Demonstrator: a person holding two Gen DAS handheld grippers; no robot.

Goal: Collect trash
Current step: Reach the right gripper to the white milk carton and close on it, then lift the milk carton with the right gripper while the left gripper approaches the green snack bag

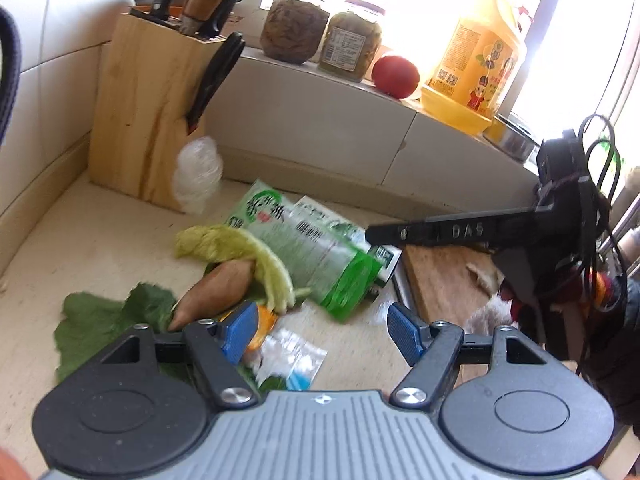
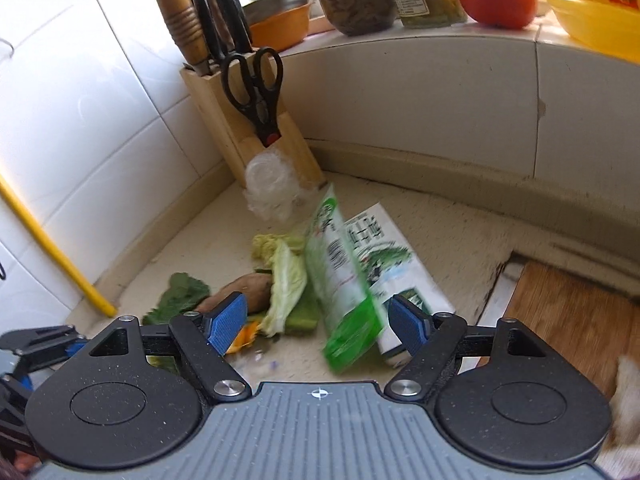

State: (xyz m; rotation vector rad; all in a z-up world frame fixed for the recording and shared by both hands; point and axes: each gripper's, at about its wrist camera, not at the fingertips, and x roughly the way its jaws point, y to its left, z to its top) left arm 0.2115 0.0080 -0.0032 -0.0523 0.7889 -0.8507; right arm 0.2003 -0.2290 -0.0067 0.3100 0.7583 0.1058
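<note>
in the left wrist view, the left gripper hung over the counter with its jaws spread and nothing between them. the trash lay in a heap just ahead: a green plastic bag over a printed carton, a pale cabbage leaf draped on a sweet potato, a dark green leaf and a small clear packet near the pads. a knife block with scissors stood behind, a crumpled clear wrap against it. the right gripper's black arm reached in from the right, hiding part of the cutting board.

in the right wrist view, the right gripper was also spread and empty, the green plastic bag standing on edge just ahead of its jaws. motion blur smeared the bag's print, and the gripper body cut off the litter nearest it.
</note>
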